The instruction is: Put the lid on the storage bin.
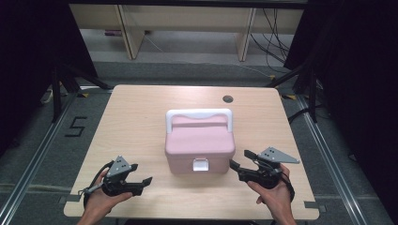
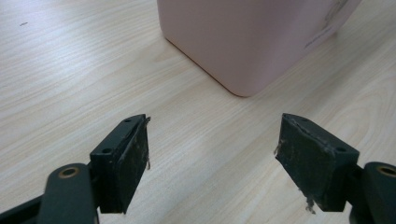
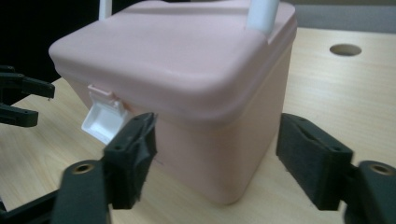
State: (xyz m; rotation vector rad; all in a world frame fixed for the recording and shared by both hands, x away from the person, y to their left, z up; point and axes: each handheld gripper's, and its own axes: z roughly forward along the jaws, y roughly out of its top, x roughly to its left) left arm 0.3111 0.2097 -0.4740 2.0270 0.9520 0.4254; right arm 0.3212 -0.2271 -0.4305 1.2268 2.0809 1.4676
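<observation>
High view: pink box [image 1: 199, 145] at table [image 1: 136, 122] centre, white handle [image 1: 199, 114] up, white latch [image 1: 200, 164] on near face. Left gripper [image 1: 143, 183] near-left of box, hand low, jaws apart, empty. Right gripper [image 1: 240, 160] just right of box, jaws apart.

Left gripper view: box corner [image 2: 247, 42] ahead, apart from jaws.

Right gripper view: box corner [image 3: 219, 135] close ahead; jaws wide, nothing gripped; contact w/ box: cannot tell.

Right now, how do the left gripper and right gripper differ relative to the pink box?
The left gripper sits apart from the pink box, off its near left corner, with bare table between them. The right gripper is close at the box's right side, jaws straddling its near right corner in the right gripper view. The right gripper sits farther up the table than the left. Both are open and hold nothing.
</observation>
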